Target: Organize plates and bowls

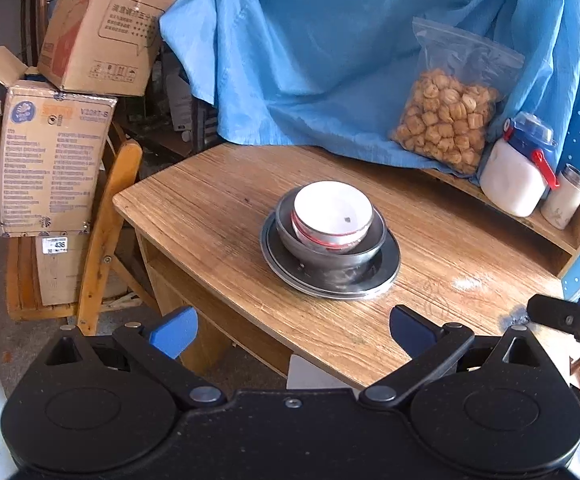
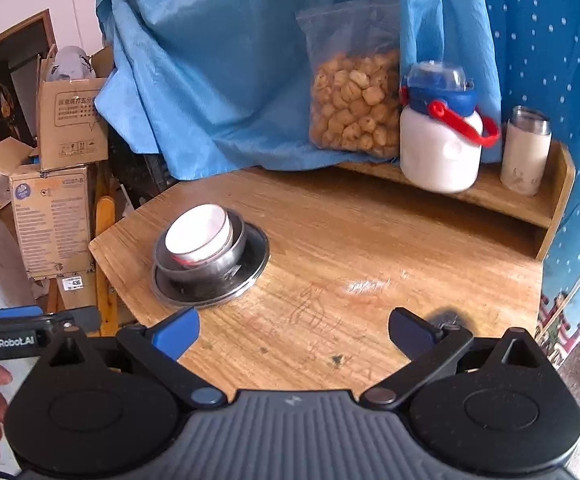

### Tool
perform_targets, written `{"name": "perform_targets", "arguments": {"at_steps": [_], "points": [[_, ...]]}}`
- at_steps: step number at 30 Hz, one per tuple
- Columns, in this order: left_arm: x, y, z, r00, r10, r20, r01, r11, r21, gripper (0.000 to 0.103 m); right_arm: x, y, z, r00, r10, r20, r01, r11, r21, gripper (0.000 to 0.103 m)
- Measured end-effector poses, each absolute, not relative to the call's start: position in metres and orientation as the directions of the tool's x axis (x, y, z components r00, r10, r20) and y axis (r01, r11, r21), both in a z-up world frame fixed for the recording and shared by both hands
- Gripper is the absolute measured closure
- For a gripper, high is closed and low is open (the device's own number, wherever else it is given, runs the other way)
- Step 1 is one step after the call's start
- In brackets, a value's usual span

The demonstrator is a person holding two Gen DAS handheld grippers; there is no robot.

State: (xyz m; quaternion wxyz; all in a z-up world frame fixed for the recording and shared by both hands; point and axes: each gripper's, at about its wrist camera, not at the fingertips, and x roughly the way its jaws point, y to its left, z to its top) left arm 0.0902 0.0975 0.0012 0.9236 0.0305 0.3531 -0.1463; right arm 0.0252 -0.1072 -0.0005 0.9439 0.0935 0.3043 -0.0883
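Both wrist cameras look down from the near edge, sharing the stacked dishes (image 1: 332, 240) (image 2: 210, 258).

Blue cloth (image 1: 330, 48) drapes behind a wooden table (image 1: 218, 208), cardboard boxes (image 1: 54, 156) stacked beside it.

White bowl (image 1: 332, 212) inside steel bowl (image 1: 330, 248)

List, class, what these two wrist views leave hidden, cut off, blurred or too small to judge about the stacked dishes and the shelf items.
1. Metal bowl interior: both views, filled by the white bowl.
2. Metal plate centre: both views, covered by the bowls.
3. White jug: right wrist view, blurred.
4. Cardboard box print: left wrist view, too small.
5. Left gripper: right wrist view, cut by the left edge.
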Motion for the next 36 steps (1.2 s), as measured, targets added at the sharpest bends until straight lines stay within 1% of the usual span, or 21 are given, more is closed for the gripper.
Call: {"name": "perform_targets", "arguments": {"at_steps": [2,3,6,10,14,19,36], "points": [[0.085,0.098,0.002,0.724,-0.25,-0.643,0.293,0.955,-0.042,0.001,0.026,-0.106,-0.001,0.811,-0.115,-0.574,0.2,0.976,0.087,0.0],[0.084,0.097,0.002,0.725,-0.241,-0.645,0.291,0.956,-0.03,0.001,0.026,-0.105,-0.001,0.805,-0.115,-0.582,0.192,0.979,0.073,0.0],[0.077,0.096,0.003,0.733,-0.228,-0.641,0.293,0.956,-0.005,0.001,0.026,-0.104,-0.004,0.803,-0.081,-0.59,0.162,0.983,0.086,0.0],[0.071,0.097,0.0,0.734,-0.235,-0.637,0.304,0.953,-0.001,0.001,0.03,-0.1,-0.008,0.795,-0.057,-0.603,0.138,0.986,0.088,0.0],[0.068,0.1,0.001,0.755,-0.214,-0.62,0.289,0.957,0.022,0.001,0.034,-0.096,-0.011,0.794,-0.045,-0.607,0.122,0.989,0.087,0.0],[0.07,0.099,0.002,0.76,-0.203,-0.618,0.283,0.958,0.034,0.001,0.037,-0.098,-0.01,0.802,-0.039,-0.597,0.12,0.988,0.096,0.0],[0.078,0.09,0.0,0.742,-0.204,-0.639,0.301,0.952,0.046,0.001,0.043,-0.104,-0.013,0.792,-0.032,-0.61,0.115,0.989,0.097,0.0]]}}
